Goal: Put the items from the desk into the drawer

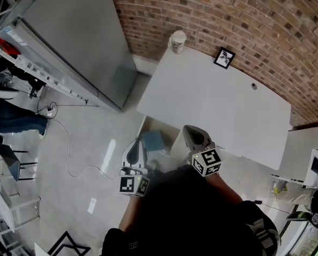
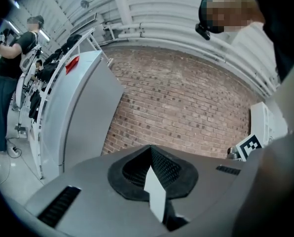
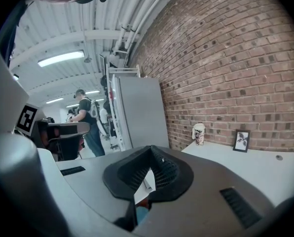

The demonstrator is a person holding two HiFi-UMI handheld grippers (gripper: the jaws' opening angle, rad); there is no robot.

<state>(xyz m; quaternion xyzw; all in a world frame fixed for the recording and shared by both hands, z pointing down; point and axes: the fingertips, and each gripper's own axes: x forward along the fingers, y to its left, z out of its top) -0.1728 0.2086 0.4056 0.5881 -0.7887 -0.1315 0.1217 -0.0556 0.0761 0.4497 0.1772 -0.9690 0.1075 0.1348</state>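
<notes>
Lab-like open workspace, industrial fit-out. Bare brick wall (image 1: 228,15) behind plain white desk (image 1: 212,105); cup (image 1: 177,40) and small framed picture (image 1: 223,57) on it. Tall grey cabinet (image 1: 79,36) beside desk. Pale hard floor (image 1: 89,191) with loose cable (image 1: 68,153). Exposed white pipes (image 3: 142,9) and strip light (image 3: 62,58) overhead. Further off, person (image 3: 84,113) stands by racks (image 1: 25,63) of gear, office chair (image 3: 63,132) nearby.

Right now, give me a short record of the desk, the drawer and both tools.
desk: white, against brick wall
on desk: cup at far corner; framed picture by the wall
drawer: looks open, blue item inside
left tool: shut, empty
right tool: shut, empty
</notes>
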